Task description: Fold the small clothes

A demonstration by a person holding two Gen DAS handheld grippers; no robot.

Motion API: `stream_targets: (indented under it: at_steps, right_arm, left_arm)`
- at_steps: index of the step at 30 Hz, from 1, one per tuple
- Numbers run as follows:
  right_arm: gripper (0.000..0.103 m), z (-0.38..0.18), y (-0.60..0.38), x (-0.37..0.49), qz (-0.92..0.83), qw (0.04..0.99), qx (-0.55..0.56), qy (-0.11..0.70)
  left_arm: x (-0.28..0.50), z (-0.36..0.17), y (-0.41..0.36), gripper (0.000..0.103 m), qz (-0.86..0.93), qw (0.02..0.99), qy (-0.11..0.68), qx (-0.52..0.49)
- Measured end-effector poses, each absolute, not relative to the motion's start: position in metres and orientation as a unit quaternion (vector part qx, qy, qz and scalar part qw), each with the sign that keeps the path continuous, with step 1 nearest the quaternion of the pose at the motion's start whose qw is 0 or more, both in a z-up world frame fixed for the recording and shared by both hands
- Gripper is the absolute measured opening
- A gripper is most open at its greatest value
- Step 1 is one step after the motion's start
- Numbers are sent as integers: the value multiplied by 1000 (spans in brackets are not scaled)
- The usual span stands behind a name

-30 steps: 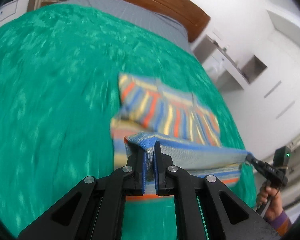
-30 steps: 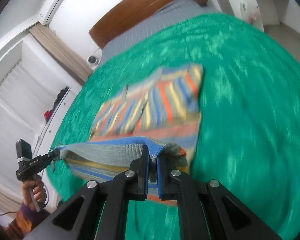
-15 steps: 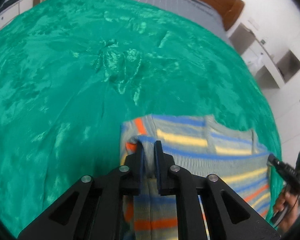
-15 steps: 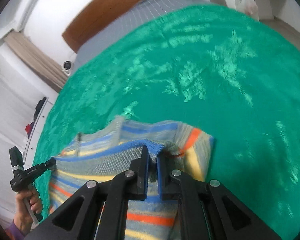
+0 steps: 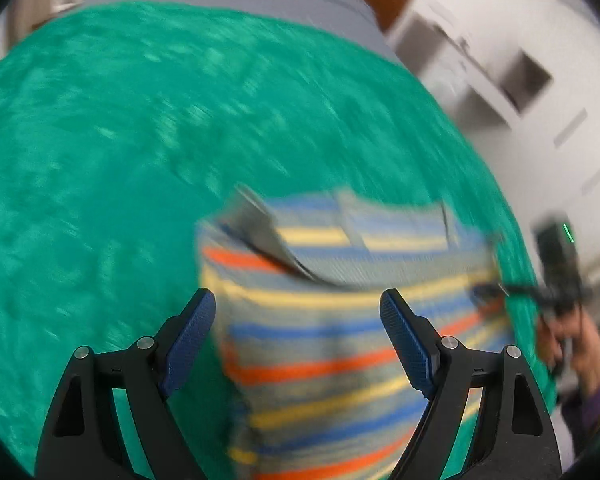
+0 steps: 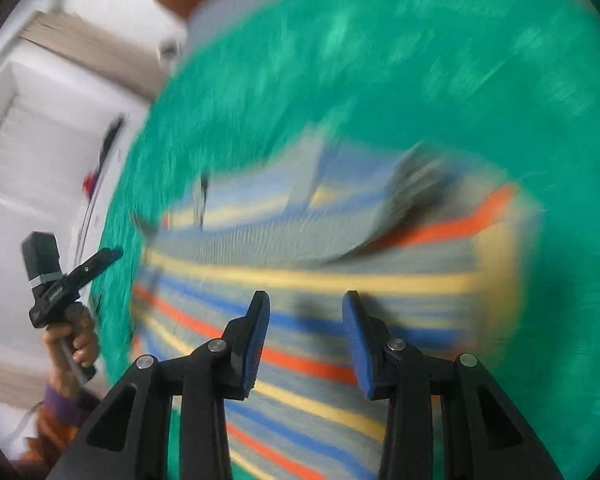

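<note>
The striped knitted garment (image 5: 340, 320) lies doubled on the green velvety bedspread (image 5: 100, 160); left gripper (image 5: 298, 312) and right gripper (image 6: 305, 314), both just opened, hold nothing; toward 12 o'clock its top edge looks rumpled; further folds likely remain.

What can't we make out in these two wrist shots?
- Striped garment: type unclear, motion blur in both views; near end cut off by frame bottom.
- Grey flap on it: smeared in right view.
- Items on white shelf: too small, blurred.

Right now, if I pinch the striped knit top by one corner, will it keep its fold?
Probably not. The striped knit top looks soft and floppy, its upper layer already lifting at one edge. It seems light, and may drag across the green bedspread.
</note>
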State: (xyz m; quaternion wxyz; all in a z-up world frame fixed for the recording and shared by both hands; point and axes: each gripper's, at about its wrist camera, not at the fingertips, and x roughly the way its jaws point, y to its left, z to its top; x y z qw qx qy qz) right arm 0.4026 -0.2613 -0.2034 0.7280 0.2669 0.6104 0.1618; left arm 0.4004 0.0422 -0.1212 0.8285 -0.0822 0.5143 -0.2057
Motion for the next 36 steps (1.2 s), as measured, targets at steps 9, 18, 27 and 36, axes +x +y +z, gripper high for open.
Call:
stream_targets:
  at_steps: [9,18,27,36]
  right_arm:
    - [45,-149,-279,404,100,841,313,429]
    - [51,-186,-261,251,182,797,82,570]
    - [54,-151,-321,150,52,852,146,499]
    - [66,-156,-286,112,10,871,164,463]
  left_arm:
    - [406,-130,30,88,-193,830,520,-57]
    - [361,-150,79,90,-161,834,520,-95]
    - [288,-139,114,84,-67,858,505,-60]
    - [216,-133,97,95,-54,890,452,-36]
